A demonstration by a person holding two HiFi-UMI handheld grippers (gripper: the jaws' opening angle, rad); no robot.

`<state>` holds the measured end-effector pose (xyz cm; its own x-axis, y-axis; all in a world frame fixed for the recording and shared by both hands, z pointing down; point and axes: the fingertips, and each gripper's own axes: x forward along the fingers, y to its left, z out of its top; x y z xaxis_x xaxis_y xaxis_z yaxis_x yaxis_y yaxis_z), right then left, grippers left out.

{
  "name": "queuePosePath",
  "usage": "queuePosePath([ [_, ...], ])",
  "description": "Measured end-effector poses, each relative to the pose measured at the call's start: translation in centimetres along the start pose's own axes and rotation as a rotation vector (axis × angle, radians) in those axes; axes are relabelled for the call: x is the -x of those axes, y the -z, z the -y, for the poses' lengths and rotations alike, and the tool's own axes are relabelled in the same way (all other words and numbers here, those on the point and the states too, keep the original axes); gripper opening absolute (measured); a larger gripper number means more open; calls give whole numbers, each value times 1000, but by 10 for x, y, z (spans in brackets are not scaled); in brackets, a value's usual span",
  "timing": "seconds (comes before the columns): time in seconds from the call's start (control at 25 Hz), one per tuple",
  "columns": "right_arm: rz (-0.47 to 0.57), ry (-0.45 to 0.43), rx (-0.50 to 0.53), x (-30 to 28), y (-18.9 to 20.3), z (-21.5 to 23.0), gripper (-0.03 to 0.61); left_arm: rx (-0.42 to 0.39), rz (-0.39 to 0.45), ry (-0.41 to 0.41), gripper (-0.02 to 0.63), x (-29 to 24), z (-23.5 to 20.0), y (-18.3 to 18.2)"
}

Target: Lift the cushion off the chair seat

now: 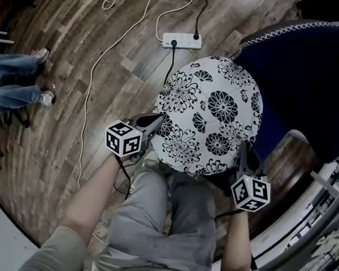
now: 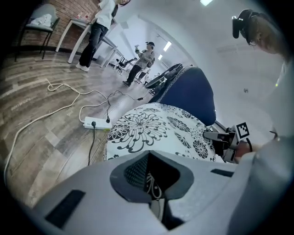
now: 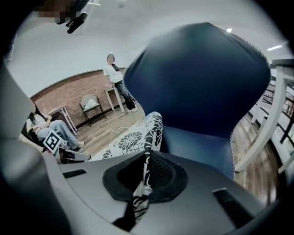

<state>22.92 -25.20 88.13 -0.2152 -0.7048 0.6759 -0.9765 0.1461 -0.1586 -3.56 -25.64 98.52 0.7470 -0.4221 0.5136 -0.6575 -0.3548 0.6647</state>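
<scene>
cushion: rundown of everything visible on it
The cushion is round, soft-looking fabric, white with black flower prints. It sits over the seat of the dark blue chair, one edge by the backrest. The left tongs and right tongs are each shut on a fold of its rim, on opposite near sides.
</scene>
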Motion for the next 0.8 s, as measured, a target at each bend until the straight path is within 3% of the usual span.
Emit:
queuePosePath([
  [0.32, 92, -100, 48, 67, -81, -70, 6, -96, 81, -72, 3, 64, 74, -70],
  [0.52, 155, -175, 61, 129, -133, -107, 6, -135, 66, -78, 3, 97, 143, -86],
  [0.8, 251, -256, 209, 235, -238, -151, 6, -203, 86, -68, 3, 162, 241, -128],
])
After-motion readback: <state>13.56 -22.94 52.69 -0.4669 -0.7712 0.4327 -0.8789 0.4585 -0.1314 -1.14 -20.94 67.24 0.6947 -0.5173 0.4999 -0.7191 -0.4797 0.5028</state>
